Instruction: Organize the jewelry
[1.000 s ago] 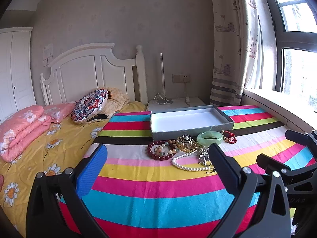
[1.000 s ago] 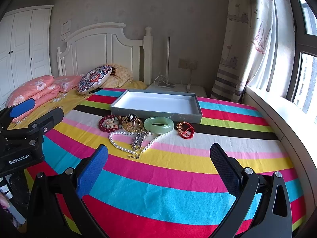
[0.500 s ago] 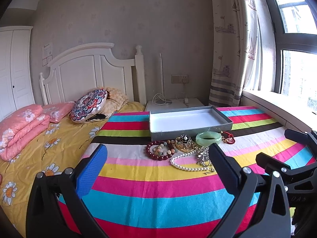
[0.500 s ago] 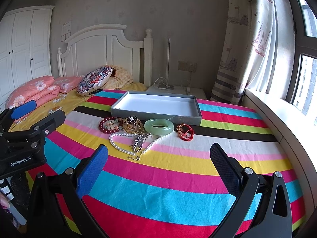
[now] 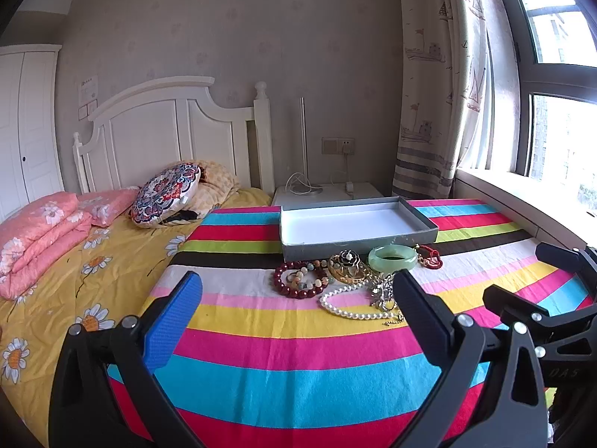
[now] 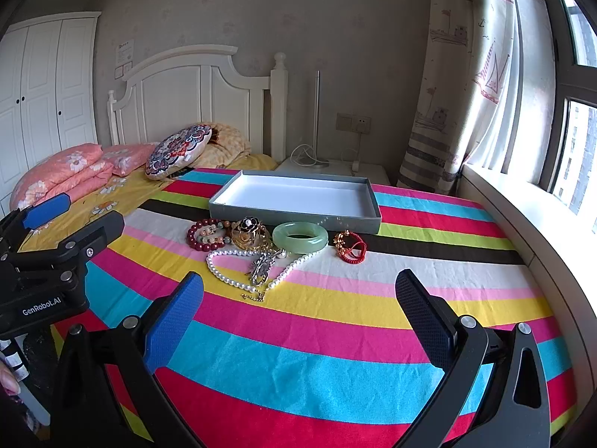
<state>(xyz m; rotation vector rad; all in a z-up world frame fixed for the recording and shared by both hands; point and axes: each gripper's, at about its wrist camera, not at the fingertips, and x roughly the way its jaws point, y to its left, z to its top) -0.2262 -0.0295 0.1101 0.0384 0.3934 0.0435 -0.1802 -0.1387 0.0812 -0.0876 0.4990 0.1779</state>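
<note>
Right wrist view is showing the right gripper [image 6: 298, 310] spread wide and empty, as is the left gripper [image 5: 298, 310]; both are hovering short of the jewelry. Just ahead, the pearls [image 6: 261, 268] are lying tangled with a brooch [image 6: 261, 267], so picking the free-standing bangle [image 6: 300, 238] first seems wise, then lifting it into the tray [image 6: 294, 220] beyond. Against a second ago, both grippers are sitting slightly nearer.

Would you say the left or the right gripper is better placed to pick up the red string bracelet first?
Right, probably. The red string bracelet lies at the right end of the row, on the right gripper's side. The left gripper sits further left, nearer the dark red bead bracelet. Both are open and empty.
</note>
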